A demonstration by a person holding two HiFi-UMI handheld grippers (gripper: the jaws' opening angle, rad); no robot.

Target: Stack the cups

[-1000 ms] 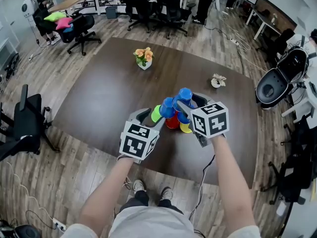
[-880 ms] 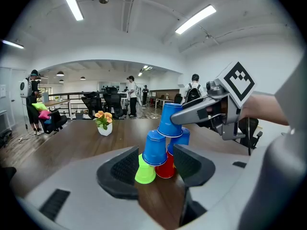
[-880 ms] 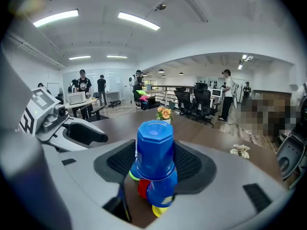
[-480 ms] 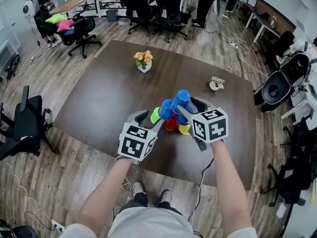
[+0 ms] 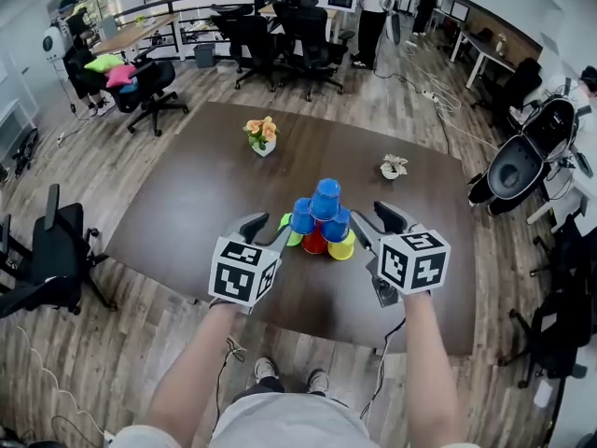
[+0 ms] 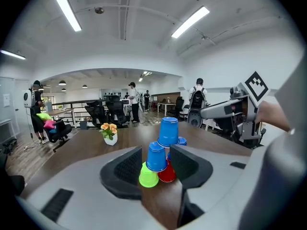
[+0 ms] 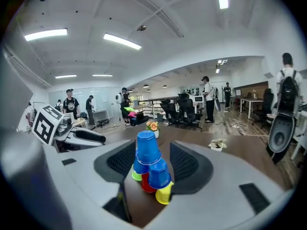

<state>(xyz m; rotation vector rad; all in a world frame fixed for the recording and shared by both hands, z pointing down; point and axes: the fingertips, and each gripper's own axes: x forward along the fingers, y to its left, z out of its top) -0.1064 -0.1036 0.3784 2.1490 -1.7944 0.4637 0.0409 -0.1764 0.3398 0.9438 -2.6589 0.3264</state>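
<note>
Cup pyramid [image 5: 319, 222]: green cup [image 5: 293, 237], red cup [image 5: 314, 243] and yellow cup [image 5: 342, 246] carry two blue cups [image 5: 302, 217], a third atop; toward worktop's [image 5: 187, 203] near edge.
Left claw [image 5: 268, 230]: empty, jaws just narrowing yet apart, held clear so nothing topples.
Right claw [image 5: 371, 224]: wide, empty, likewise clear.

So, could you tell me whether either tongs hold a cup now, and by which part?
Nothing is held: left tongs and right tongs both stand open, empty, short of the cup pyramid. The left jaws have just been closing on nothing.
</note>
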